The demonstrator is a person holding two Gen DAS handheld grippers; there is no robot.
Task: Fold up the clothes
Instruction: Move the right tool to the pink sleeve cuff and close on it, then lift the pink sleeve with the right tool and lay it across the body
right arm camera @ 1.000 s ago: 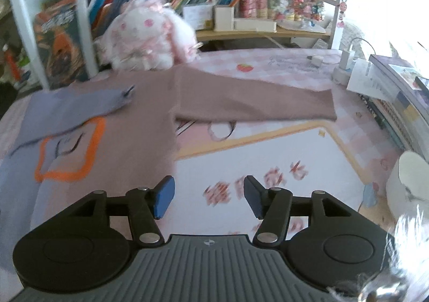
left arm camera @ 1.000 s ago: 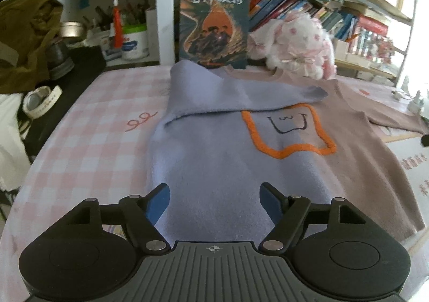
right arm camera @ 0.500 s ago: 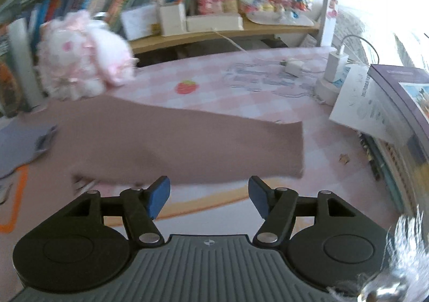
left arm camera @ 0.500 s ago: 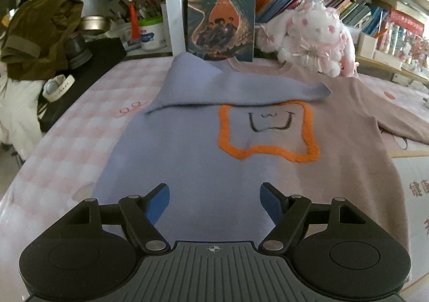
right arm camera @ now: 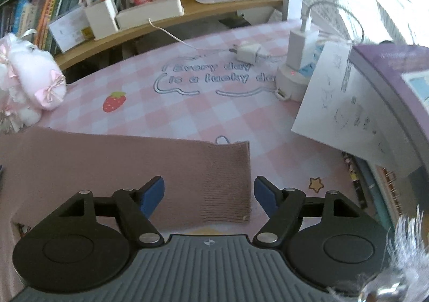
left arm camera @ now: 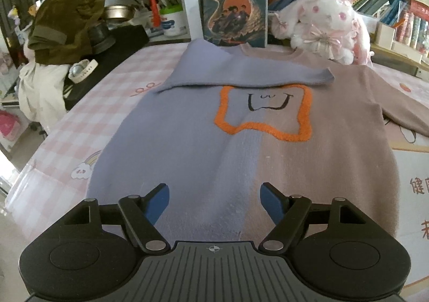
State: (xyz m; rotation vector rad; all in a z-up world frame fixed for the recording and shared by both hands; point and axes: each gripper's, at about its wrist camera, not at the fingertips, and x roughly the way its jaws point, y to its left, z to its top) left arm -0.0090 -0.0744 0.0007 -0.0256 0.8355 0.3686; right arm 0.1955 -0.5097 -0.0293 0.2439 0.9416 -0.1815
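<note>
— Knitted sweater (left arm camera: 241, 157), half lilac and half dusty pink, lies flat on the pink checked table cover (left arm camera: 80, 119). Location of its sleeves?

— Lilac sleeve (left arm camera: 241, 74) is folded across the chest, above the orange outline patch (left arm camera: 265, 111). Pink sleeve (right arm camera: 134, 165) is extended sideways, ribbed cuff (right arm camera: 228, 181) flat.

— Gripper status?

— Left gripper (left arm camera: 214, 197): fingers spread, above the hem, holding nothing. Right gripper (right arm camera: 209, 192): fingers spread, straddling the cuff, not gripping it.

— Surroundings?

— Plush rabbit (left arm camera: 324, 25) and upright book (left arm camera: 236, 4) behind the collar; chargers (right arm camera: 295, 60) beyond the cuff.
</note>
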